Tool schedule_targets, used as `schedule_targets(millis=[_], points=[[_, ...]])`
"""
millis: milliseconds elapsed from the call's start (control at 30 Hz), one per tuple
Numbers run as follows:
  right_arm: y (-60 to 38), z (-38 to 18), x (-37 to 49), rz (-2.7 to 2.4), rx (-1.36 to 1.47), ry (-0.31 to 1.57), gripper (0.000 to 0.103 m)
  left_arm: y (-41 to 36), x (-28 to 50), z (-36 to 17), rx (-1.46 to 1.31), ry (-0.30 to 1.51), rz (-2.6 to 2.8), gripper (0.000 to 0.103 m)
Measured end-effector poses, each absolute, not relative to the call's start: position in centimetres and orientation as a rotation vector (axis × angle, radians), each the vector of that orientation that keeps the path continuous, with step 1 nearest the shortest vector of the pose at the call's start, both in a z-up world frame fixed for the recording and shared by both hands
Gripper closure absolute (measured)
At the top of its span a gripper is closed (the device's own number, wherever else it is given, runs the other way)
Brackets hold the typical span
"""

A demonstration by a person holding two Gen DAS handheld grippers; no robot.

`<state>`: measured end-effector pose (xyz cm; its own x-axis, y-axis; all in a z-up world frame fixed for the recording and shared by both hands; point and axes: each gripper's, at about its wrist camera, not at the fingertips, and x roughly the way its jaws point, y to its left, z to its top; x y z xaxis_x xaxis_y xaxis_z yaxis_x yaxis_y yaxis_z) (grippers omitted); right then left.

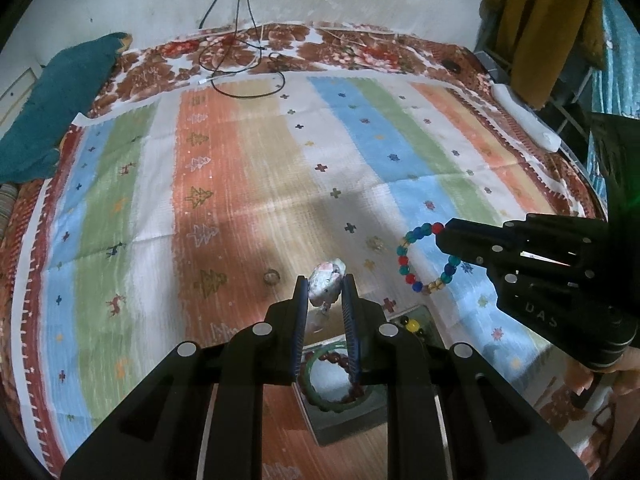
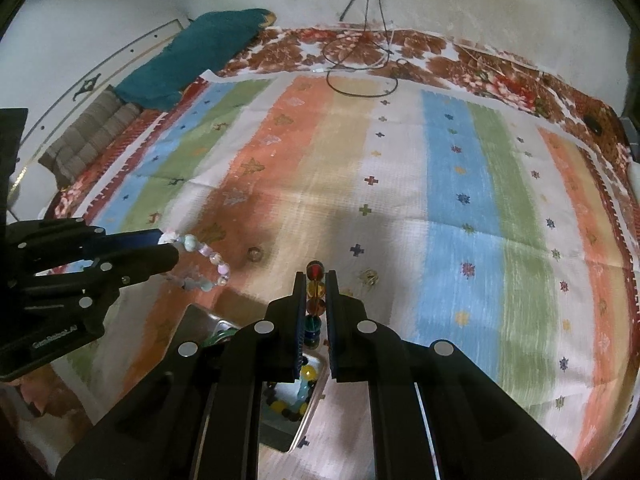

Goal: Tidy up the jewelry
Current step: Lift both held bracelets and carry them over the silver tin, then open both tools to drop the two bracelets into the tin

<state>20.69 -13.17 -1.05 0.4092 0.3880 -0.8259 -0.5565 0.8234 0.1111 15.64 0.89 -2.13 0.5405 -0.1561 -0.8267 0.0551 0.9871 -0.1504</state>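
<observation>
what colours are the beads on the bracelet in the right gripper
Red, blue, teal and amber beads on the bracelet, clearest in the left wrist view.

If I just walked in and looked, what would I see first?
Two black grippers, each pinching a bead bracelet in the air above the striped cloth. The right gripper holds a bright red, blue and teal bracelet; the left gripper holds a pale pastel bracelet. Below them sits a metal tray with more beads, and two small rings lie loose on the cloth.
</observation>
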Motion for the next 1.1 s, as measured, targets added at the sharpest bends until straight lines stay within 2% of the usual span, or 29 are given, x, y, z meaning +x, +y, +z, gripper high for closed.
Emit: schedule_targets(millis=[1100], points=[[-14.0, -1.1, 13.8, 0.664, -0.218, 0.974, 0.093, -0.6, 8.8, -1.7, -0.089, 0.958, -0.145, 0.086]])
